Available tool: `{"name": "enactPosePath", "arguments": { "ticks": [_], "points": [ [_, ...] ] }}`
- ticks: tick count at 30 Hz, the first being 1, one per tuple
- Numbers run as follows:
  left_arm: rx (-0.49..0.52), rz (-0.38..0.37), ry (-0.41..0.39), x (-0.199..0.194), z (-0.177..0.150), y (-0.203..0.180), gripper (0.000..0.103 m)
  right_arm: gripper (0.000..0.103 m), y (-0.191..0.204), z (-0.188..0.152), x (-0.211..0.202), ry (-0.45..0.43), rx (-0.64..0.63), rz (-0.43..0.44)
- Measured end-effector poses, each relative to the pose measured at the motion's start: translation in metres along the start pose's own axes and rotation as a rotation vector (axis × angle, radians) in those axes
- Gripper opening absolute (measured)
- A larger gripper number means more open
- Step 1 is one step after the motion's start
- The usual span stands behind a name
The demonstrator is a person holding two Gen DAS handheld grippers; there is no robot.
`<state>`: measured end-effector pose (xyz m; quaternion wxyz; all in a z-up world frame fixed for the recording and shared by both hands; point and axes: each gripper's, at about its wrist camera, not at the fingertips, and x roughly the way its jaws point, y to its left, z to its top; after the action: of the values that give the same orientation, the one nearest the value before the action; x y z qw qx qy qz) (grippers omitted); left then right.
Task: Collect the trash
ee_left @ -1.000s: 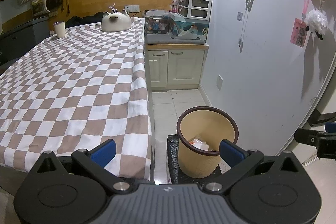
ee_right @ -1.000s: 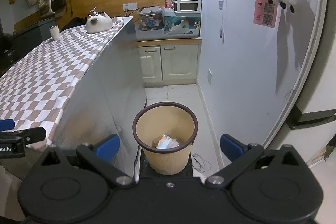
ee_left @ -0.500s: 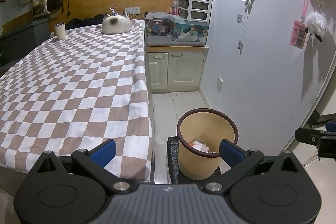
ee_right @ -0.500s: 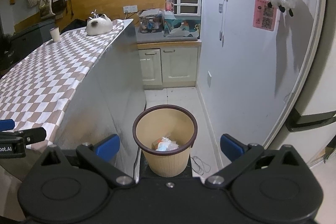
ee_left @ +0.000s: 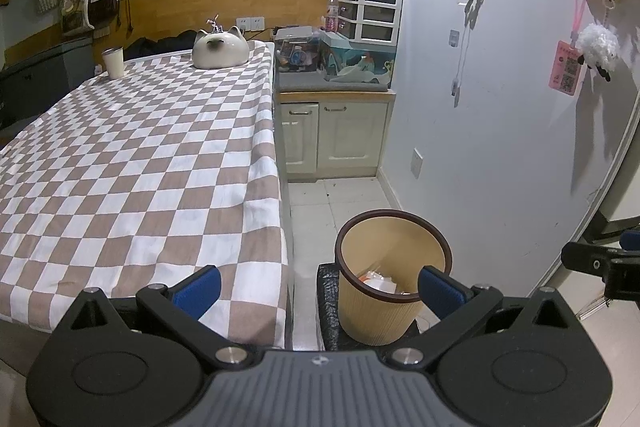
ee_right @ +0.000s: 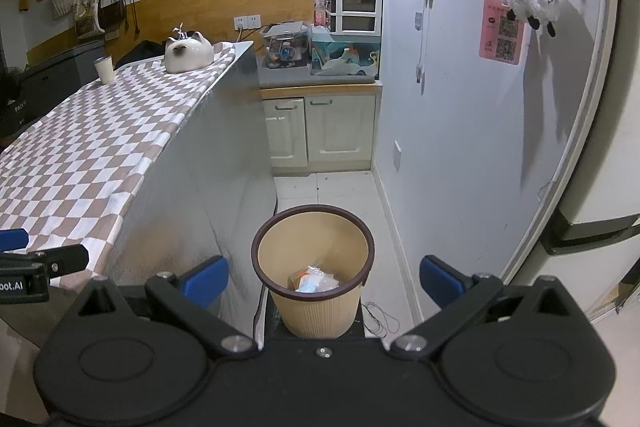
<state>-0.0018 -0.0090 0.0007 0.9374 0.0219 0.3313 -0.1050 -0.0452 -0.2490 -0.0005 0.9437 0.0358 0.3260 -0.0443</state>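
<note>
Crumpled trash (ee_right: 316,279) is seen inside the wastebasket (ee_right: 314,269) at lower centre; both hand-held grippers, left (ee_left: 318,287) and right (ee_right: 324,277), are held wide open and empty, so collecting appears finished.

The left hand-held gripper (ee_left: 318,289) is a black plastic frame with a ribbed grey panel at its centre bearing a small round emblem. Two round black discs flank that panel, and silver screws sit at the joints of its angled black link arms. Its fingers (ee_left: 198,287) end in blue pads. The right hand-held gripper (ee_right: 324,281) has the same black frame, silver screws and blue-padded fingers (ee_right: 440,281), but a smooth black centre.
</note>
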Motion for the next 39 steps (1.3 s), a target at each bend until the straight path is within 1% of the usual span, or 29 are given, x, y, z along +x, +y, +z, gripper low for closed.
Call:
{"name": "enactPosePath", "arguments": {
  "ticks": [39],
  "points": [
    [0.001, 0.001, -0.008, -0.001, 0.0007, -0.0021, 0.103, 0.103, -0.0007, 0.0008, -0.0012, -0.003, 0.001, -0.002]
  ]
}}
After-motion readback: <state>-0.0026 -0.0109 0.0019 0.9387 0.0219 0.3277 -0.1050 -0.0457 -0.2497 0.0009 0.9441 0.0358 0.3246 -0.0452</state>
